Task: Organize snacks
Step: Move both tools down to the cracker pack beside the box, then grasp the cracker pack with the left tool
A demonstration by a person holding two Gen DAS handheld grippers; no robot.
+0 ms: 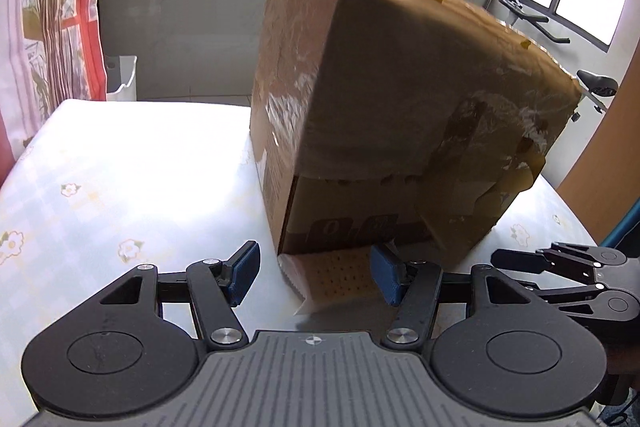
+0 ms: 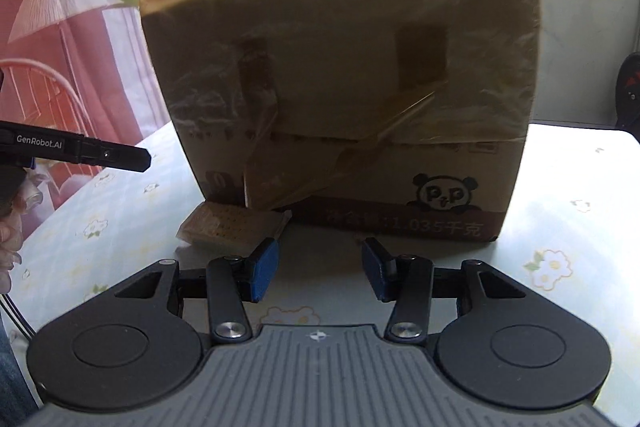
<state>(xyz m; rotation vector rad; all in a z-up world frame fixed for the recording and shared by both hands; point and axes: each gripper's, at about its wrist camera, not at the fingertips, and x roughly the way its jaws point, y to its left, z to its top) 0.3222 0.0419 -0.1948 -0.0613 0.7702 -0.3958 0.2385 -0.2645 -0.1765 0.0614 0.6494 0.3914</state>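
A tall taped cardboard box [image 1: 400,99] stands on the table, its top out of view; it also shows in the right wrist view [image 2: 344,75] with a panda logo. A cracker snack packet [image 1: 336,277] lies flat against the box's base, also seen in the right wrist view [image 2: 236,227]. My left gripper [image 1: 314,277] is open, its blue pads either side of the packet, not touching it. My right gripper [image 2: 320,271] is open and empty, just right of the packet, in front of the box. The right gripper also shows at the right edge of the left wrist view [image 1: 560,267].
The table [image 1: 120,187] has a pale floral cloth. A curtain [image 1: 48,7] and a white bin [image 1: 122,79] stand beyond its far left edge. Windows and an exercise bike [image 1: 592,87] are behind the box. The left gripper's finger [image 2: 100,153] reaches in from the left.
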